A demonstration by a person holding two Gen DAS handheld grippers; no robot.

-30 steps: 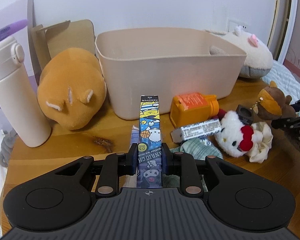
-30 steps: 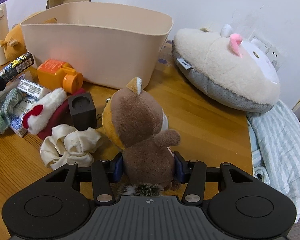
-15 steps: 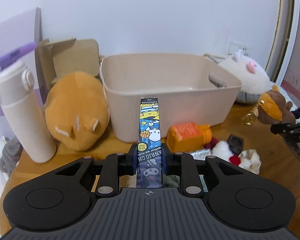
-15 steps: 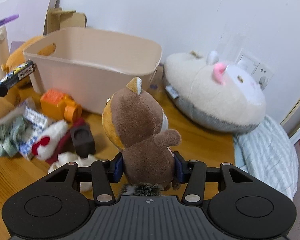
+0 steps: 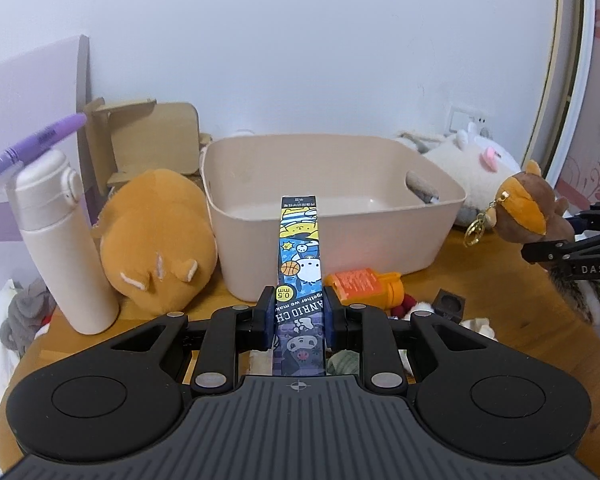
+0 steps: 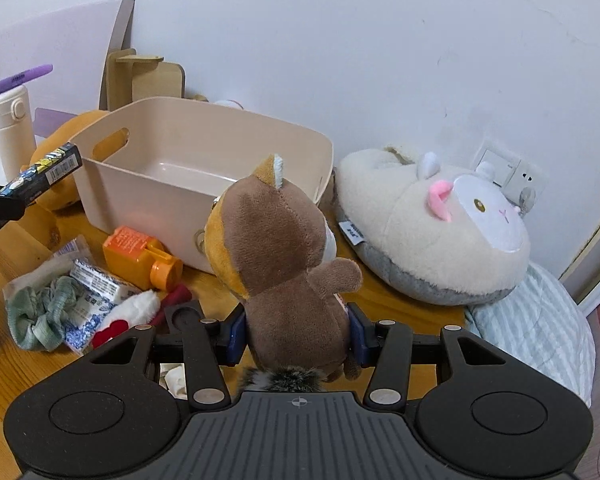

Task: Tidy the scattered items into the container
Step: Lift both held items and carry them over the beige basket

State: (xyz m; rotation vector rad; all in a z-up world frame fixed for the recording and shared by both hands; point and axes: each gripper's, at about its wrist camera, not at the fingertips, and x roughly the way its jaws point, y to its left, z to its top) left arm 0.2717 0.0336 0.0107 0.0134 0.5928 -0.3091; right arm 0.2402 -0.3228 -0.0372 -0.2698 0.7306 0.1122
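Note:
My left gripper (image 5: 298, 316) is shut on a long cartoon-printed pen box (image 5: 300, 256), held above the table in front of the beige plastic bin (image 5: 332, 184). My right gripper (image 6: 296, 330) is shut on a brown plush keychain toy (image 6: 288, 264), raised to the right front of the bin (image 6: 204, 160). The plush toy (image 5: 528, 204) shows at the right of the left wrist view, and the pen box (image 6: 40, 172) at the left of the right wrist view. The bin looks empty inside.
On the wooden table lie an orange bottle (image 6: 140, 256), a green scrunchie (image 6: 40, 312), a white packet (image 6: 100, 286), a white-and-red plush (image 6: 128, 314) and a dark block (image 5: 450, 304). An orange cat plush (image 5: 156, 236), white flask (image 5: 56, 236) and animal slipper (image 6: 440, 236) flank the bin.
Both grippers have risen with their loads. The bin's inside has come into view and the scattered items have dropped lower in both views.

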